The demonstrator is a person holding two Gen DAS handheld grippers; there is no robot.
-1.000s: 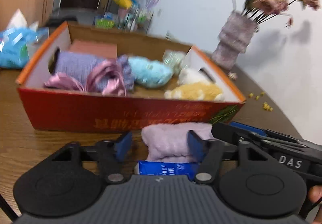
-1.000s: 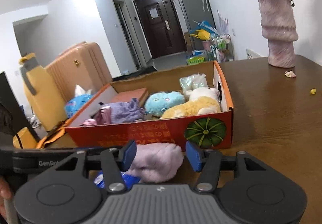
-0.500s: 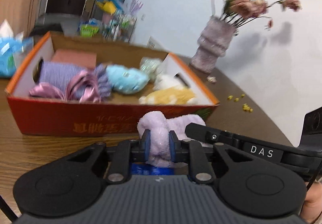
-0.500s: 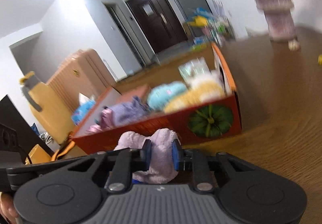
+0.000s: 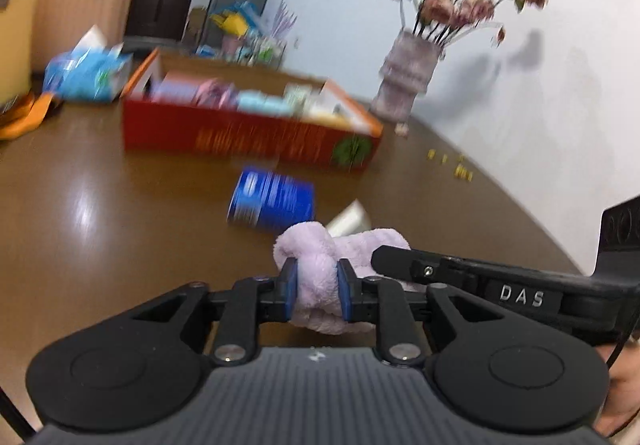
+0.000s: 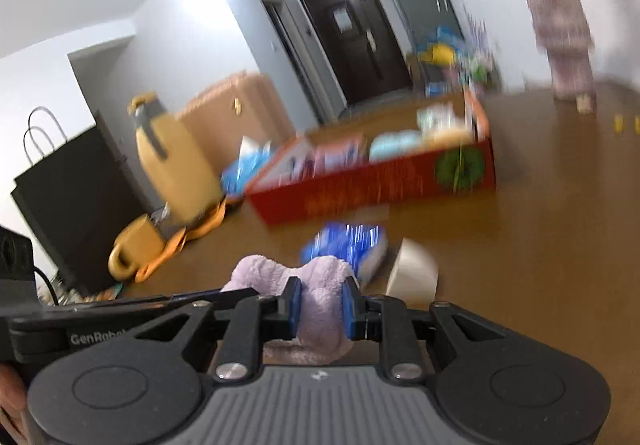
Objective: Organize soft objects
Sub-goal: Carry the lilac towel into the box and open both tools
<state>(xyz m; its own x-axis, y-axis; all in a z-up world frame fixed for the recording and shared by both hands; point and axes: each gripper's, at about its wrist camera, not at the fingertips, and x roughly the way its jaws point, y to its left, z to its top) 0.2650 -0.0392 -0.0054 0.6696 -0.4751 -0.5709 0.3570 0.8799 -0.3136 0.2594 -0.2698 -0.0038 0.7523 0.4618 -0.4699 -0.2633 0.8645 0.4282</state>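
Both my tongs grip one lilac plush towel [image 5: 316, 277] above the brown table [image 5: 120, 229]. My left gripper [image 5: 316, 295] has its blue pads pressed into one bunched end while its jaws are opening slightly; my right gripper [image 6: 320, 309] clamps the other end at a narrow gap, the cloth bulging up between its fingers. In the left wrist view the right tool's black arm crosses in just beside the towel.

Just past the towel a blue can [image 5: 272, 201] lies on its side, a white cup [image 5: 350, 219] tipped next to it. Farther back stands the red cardboard box [image 5: 248, 139], holding blurred soft items in pink, blue and cream. A vase of pink flowers [image 5: 408, 77] sits near the wall, beyond the box.
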